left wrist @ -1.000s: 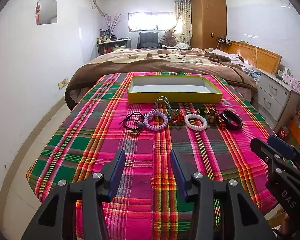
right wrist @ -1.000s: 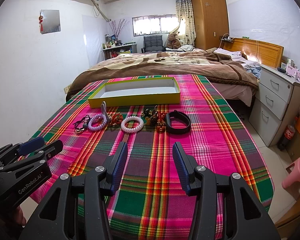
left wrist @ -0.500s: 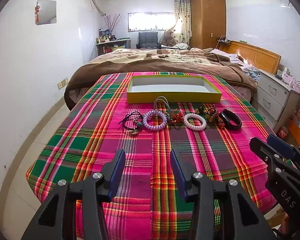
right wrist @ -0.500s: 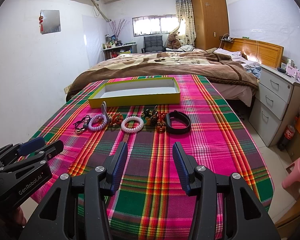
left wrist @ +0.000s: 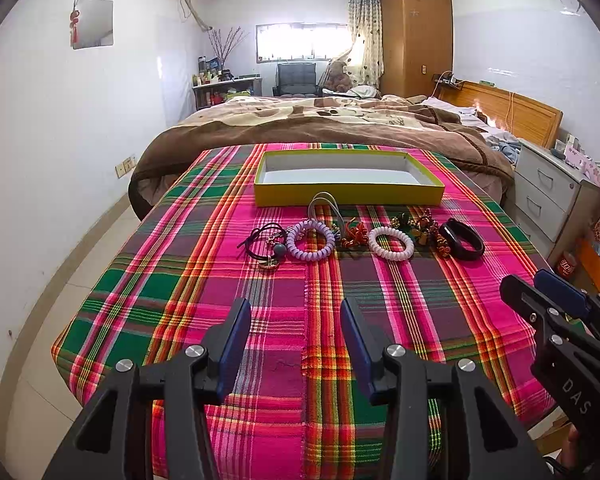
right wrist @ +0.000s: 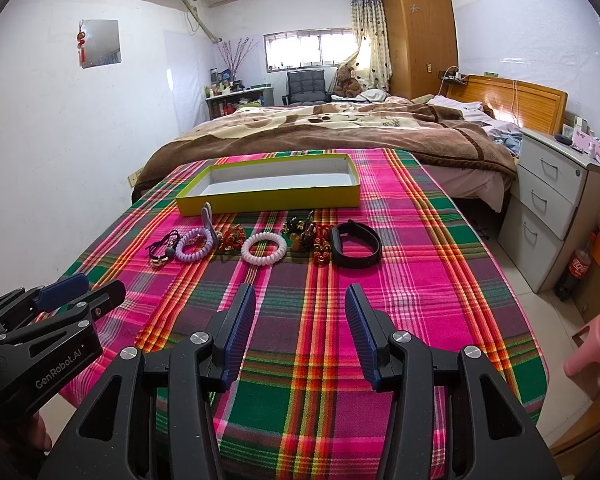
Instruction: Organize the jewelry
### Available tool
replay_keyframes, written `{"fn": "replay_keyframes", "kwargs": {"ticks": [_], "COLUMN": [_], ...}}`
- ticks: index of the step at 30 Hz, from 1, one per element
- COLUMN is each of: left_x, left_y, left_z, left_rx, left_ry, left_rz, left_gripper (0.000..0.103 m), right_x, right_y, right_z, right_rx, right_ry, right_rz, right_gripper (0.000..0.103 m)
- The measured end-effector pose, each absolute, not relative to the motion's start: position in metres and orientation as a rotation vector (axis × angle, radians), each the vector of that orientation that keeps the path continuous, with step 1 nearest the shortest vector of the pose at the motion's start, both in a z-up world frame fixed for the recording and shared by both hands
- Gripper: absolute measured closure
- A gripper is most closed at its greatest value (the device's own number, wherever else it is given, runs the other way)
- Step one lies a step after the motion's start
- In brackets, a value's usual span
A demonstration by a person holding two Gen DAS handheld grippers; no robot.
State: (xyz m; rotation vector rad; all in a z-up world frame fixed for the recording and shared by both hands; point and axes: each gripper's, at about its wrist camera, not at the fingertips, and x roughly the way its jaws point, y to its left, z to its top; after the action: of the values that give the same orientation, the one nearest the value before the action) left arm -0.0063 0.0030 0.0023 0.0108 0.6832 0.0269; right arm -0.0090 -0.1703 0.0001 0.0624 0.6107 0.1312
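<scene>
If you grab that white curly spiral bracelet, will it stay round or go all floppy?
The white coiled spiral bracelet looks like springy plastic cord, so it would probably stretch and sag a little, then spring back. It seems thin and hollow, so likely very light. Lying flat on the pink plaid tablecloth, it should slide rather than roll if the open right gripper nudges it.

A row of jewelry lies flat on the plaid cloth: dark cord bracelets (left wrist: pixel 265 242); a lilac coil band (left wrist: pixel 311 240); a white coil band (left wrist: pixel 391 243); beaded pieces (tangled) (left wrist: pixel 420 226); a black bangle (left wrist: pixel 461 239); behind them a shallow yellow box (left wrist: pixel 348 194), open.
</scene>
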Motion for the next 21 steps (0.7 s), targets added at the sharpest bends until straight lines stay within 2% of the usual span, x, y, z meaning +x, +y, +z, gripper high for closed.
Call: {"fn": "replay_keyframes", "kwargs": {"ticks": [10, 21], "left_x": [0.009, 0.058], "left_y": [0.014, 0.052], "left_z": [-0.009, -0.019], "left_rx": [-0.049, -0.1], "left_ry": [0.739, 0.817], "left_rz": [-0.056, -0.088], "left_gripper": [0.057, 0.057], "right_x": [0.001, 0.071], "right_y": [-0.18, -0.229], "right_z": [-0.002, -0.018], "right_rx": [0.076, 0.079], "right_ry": [0.618, 0.721], "right_rz": [0.132, 0.026], "right_gripper": [0.055, 0.055]}}
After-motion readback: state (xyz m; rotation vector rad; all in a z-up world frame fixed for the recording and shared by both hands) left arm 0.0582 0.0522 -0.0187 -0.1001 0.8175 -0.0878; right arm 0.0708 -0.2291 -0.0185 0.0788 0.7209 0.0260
